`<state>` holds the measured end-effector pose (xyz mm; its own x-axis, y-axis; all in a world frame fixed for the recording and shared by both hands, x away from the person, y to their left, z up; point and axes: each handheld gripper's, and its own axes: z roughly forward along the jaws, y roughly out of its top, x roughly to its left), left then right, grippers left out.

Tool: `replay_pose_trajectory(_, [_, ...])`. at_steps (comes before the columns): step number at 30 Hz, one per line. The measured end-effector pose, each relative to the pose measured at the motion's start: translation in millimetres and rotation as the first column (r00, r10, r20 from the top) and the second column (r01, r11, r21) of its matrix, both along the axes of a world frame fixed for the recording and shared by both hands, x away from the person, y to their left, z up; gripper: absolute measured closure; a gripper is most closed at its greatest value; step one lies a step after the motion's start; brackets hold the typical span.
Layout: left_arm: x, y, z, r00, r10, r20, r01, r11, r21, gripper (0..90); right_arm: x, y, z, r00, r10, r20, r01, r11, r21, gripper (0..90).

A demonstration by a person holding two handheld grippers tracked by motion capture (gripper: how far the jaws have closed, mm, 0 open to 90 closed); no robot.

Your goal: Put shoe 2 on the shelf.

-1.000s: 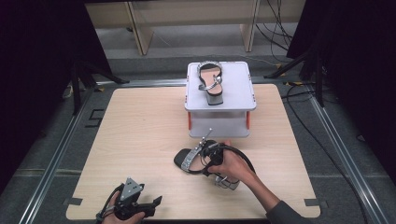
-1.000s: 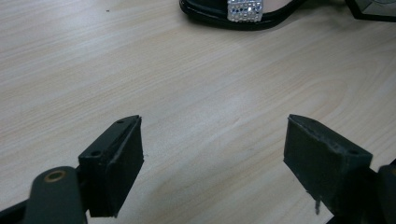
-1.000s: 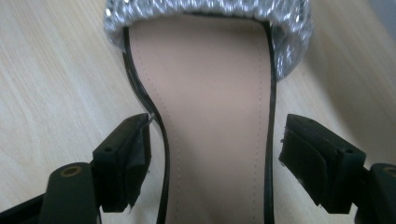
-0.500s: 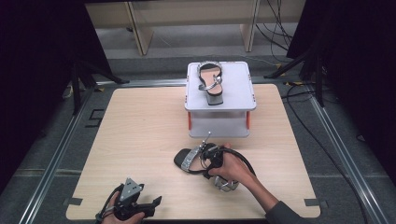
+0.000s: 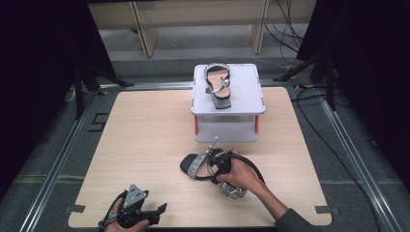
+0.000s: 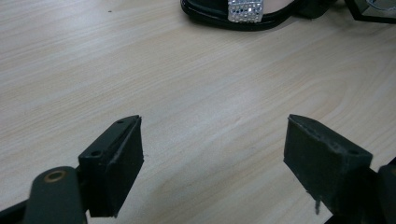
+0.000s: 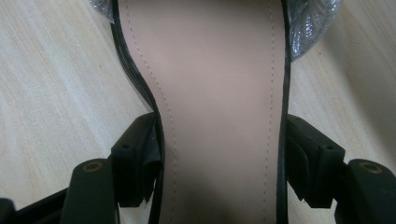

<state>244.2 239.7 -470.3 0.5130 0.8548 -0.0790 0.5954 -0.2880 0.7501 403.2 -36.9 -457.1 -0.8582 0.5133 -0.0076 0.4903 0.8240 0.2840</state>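
Pale wood makes up the table (image 5: 145, 145), and in the high view a black sandal with a glittering strap (image 5: 200, 166) lies on it near the middle of the front half, just in front of a white stand (image 5: 227, 126) that carries a second sandal (image 5: 218, 87) at the far edge. The right gripper (image 5: 223, 166) sits over the near sandal's heel end, while the left gripper (image 5: 157, 212) rests near the front edge, well apart from the shoe. Through the left gripper view, its jaws stand wide apart over bare wood, the sandal's sparkling strap (image 6: 245, 9) far ahead. Seen from the right gripper view, the jaws have just been closing and now press both sides of the sandal's tan insole (image 7: 215, 107).
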Motion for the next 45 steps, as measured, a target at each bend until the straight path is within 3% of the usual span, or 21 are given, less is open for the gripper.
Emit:
replay_pose_trajectory(2, [-0.9,-1.2,0.2,0.9999,0.012,0.002,-0.012,0.9994,-0.033,19.5,0.0,-0.1,-0.2,1.0000,0.004,0.002,-0.004,1.0000,0.000,33.8])
replay_pose_trajectory(4, [-0.7,-0.8,-0.3,0.9999,0.010,0.008,-0.010,0.9992,-0.038,19.5,2.3,-1.9,-0.8,0.9996,0.026,0.006,-0.026,0.9996,0.006,34.6])
replay_pose_trajectory(5, [-0.5,1.3,0.5,1.0000,-0.001,0.002,0.001,1.0000,-0.010,19.5,1.5,-2.2,-0.7,0.9999,0.012,-0.004,-0.011,0.9999,0.007,35.0])
replay_pose_trajectory(7, [-0.8,0.2,0.1,1.0000,0.004,0.005,-0.003,0.9996,-0.028,19.5,-0.5,-2.6,-0.5,1.0000,-0.004,-0.005,0.005,1.0000,0.008,35.5])
replay_pose_trajectory(13, [-0.7,0.9,0.8,1.0000,0.001,0.002,-0.001,0.9997,-0.024,19.5,0.8,-3.6,-0.4,0.9995,0.029,0.009,-0.029,0.9996,0.007,36.8])
replay_pose_trajectory(16, [-0.9,1.7,0.6,1.0000,0.004,0.006,-0.004,0.9996,-0.030,19.5,0.0,-3.5,0.4,0.9999,0.013,0.008,-0.013,0.9999,0.006,37.0])
replay_pose_trajectory(19, [-0.7,4.4,2.1,1.0000,-0.005,-0.003,0.005,1.0000,-0.002,19.5,-0.3,-2.6,2.8,0.9998,0.016,0.013,-0.016,0.9998,0.010,37.2])
replay_pose_trajectory(20, [-0.8,2.1,0.7,0.9999,0.015,0.006,-0.014,0.9993,-0.035,19.5,-0.6,-2.8,4.5,0.9998,0.019,0.008,-0.020,0.9996,0.021,37.2])
replay_pose_trajectory(21, [-0.8,2.2,0.2,0.9998,0.016,0.011,-0.016,0.9990,-0.041,19.5,0.4,-3.8,6.5,0.9992,0.036,0.018,-0.037,0.9987,0.035,37.3])
replay_pose_trajectory(22, [-0.8,3.3,0.8,0.9999,0.010,0.005,-0.010,0.9996,-0.027,19.5,-1.4,-3.6,9.9,0.9998,0.016,0.009,-0.017,0.9991,0.040,37.3])
replay_pose_trajectory(29, [-0.6,3.8,1.0,1.0000,0.008,0.005,-0.008,0.9998,-0.016,19.5,-3.8,-5.2,31.8,0.9986,0.035,0.040,-0.040,0.9925,0.116,37.8])
replay_pose_trajectory(30, [-0.1,4.2,0.8,0.9999,0.006,0.008,-0.006,1.0000,-0.003,19.5,-3.8,-4.7,33.4,0.9980,0.041,0.047,-0.047,0.9923,0.115,37.9])
replay_pose_trajectory(32, [-1.1,2.3,0.4,0.9998,0.017,0.013,-0.017,0.9988,-0.045,19.5,-3.8,-3.5,33.4,0.9987,0.034,0.037,-0.039,0.9927,0.114,37.9])
replay_pose_trajectory(34, [-1.0,3.8,1.4,0.9999,0.010,0.007,-0.009,0.9995,-0.029,19.5,-2.5,-2.9,30.3,0.9986,0.038,0.036,-0.042,0.9929,0.112,37.9])
replay_pose_trajectory(42, [-1.1,3.7,1.4,0.9998,0.019,0.007,-0.019,0.9991,-0.037,19.5,1.0,2.7,9.0,0.9998,0.020,-0.008,-0.020,0.9988,0.044,37.1])
replay_pose_trajectory(43, [-0.3,5.2,1.5,0.9999,0.012,0.007,-0.012,0.9999,-0.009,19.5,1.4,2.7,7.8,0.9997,0.026,-0.003,-0.026,0.9990,0.037,37.1])
replay_pose_trajectory(45, [-0.3,5.3,1.5,0.9999,0.011,0.007,-0.010,0.9999,-0.007,19.5,1.6,2.4,6.1,0.9994,0.033,-0.002,-0.033,0.9990,0.029,37.0])
